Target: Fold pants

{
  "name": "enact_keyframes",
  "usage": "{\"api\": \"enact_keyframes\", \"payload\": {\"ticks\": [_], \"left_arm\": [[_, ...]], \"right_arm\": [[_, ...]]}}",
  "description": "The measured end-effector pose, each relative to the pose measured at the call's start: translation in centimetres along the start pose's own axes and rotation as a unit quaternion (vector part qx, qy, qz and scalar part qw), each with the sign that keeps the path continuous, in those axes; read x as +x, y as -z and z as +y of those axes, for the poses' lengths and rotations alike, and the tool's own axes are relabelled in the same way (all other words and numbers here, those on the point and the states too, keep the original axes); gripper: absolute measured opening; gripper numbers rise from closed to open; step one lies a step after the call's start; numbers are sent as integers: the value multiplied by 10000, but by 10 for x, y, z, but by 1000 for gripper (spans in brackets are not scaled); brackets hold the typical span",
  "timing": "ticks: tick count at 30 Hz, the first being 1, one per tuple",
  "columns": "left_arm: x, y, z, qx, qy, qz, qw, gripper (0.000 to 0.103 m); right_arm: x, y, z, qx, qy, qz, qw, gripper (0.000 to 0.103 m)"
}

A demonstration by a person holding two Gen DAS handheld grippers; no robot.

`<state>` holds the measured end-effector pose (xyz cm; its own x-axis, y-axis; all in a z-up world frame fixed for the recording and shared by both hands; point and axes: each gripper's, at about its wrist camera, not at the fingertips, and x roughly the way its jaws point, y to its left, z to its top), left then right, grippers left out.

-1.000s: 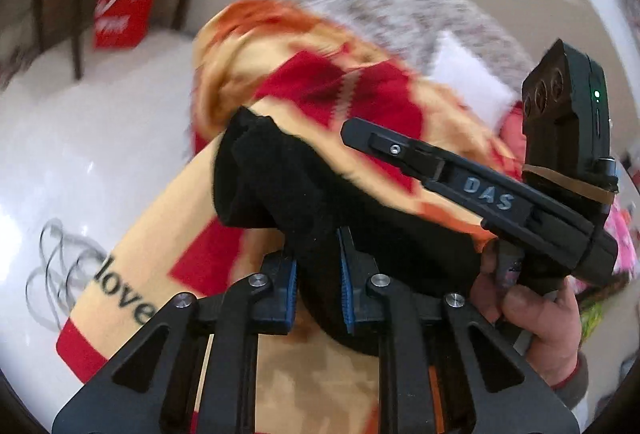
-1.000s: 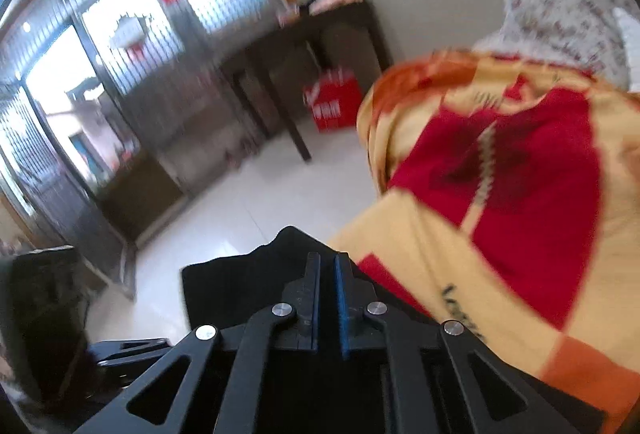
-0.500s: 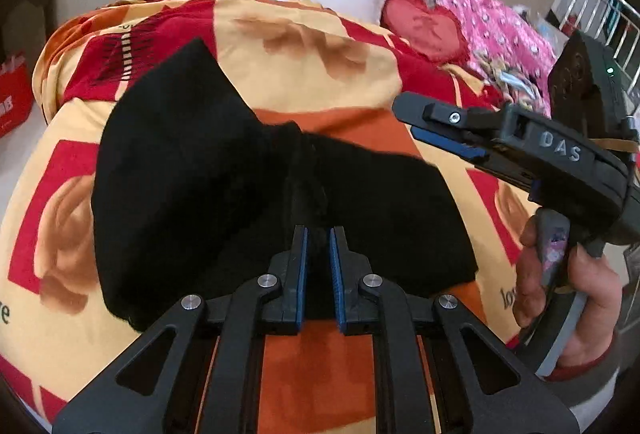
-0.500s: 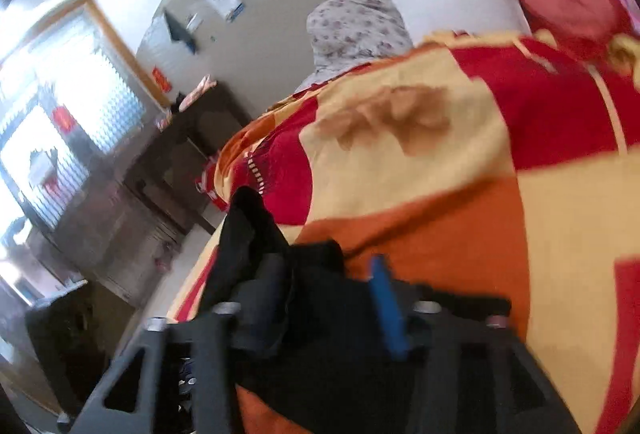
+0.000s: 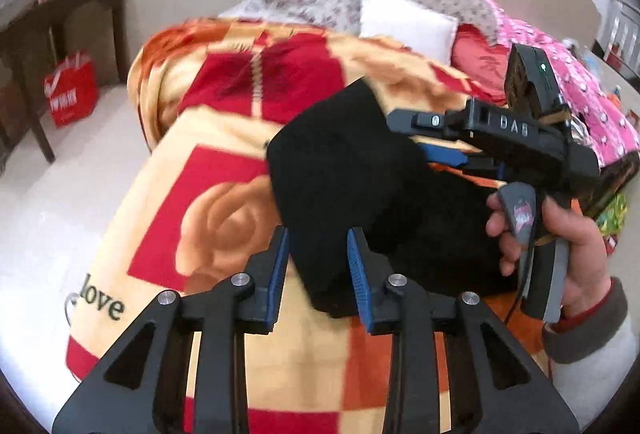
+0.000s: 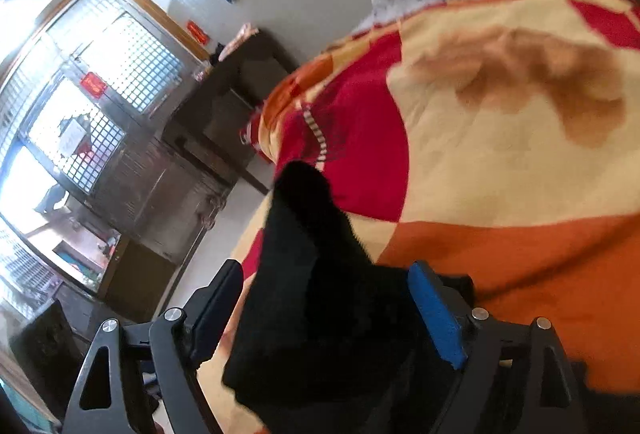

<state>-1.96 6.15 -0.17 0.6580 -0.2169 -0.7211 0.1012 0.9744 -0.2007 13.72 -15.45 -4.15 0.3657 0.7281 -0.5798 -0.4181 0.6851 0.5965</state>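
Black fabric, the pants point(image 5: 352, 170), now lies bunched on the red-and-yellow rose blanket point(image 5: 224, 210) on the bed, with one flap standing up rather than flat. Both tools have just been opening. My right gripper point(image 6: 324, 314) was pinched on the cloth a second ago; its jaws are now spread as wide as they go, with the pants between them but neither blue pad pressing, as far as I can see. My left gripper point(image 5: 316, 266) was also clamped half a second ago; it's now part-open, the black fold sits in the gap, and the pads look clear of it, though blur makes the right-hand pad hard to call. In the left wrist view the right tool sits just above the far edge of the bundle, the hand point(image 5: 560, 242) on its handle. My read: this is the release after carrying one half of the pants over, so a fold has been laid down. The bundle is lumpy and the raised flap could flop back. Next I'd want to back both tools off clear, then check edges before another fold. Pillow point(image 5: 404, 22) and table point(image 5: 60, 14) are well apart from the work.
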Motion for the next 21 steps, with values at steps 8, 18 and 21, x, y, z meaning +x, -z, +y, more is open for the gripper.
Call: {"api": "enact_keyframes", "payload": {"ticks": [8, 18, 21], "left_arm": [[25, 4, 9, -213, 25, 294, 9993, 29], [-6, -17, -26, 50, 258, -146, 9995, 29], [6, -15, -47, 309, 299, 12, 9991, 29]], "right_arm": [[37, 1, 32, -578, 247, 349, 9974, 18], [-137, 43, 48, -689, 388, -1261, 9889, 8], [-172, 65, 15, -233, 723, -1479, 9861, 8]]}}
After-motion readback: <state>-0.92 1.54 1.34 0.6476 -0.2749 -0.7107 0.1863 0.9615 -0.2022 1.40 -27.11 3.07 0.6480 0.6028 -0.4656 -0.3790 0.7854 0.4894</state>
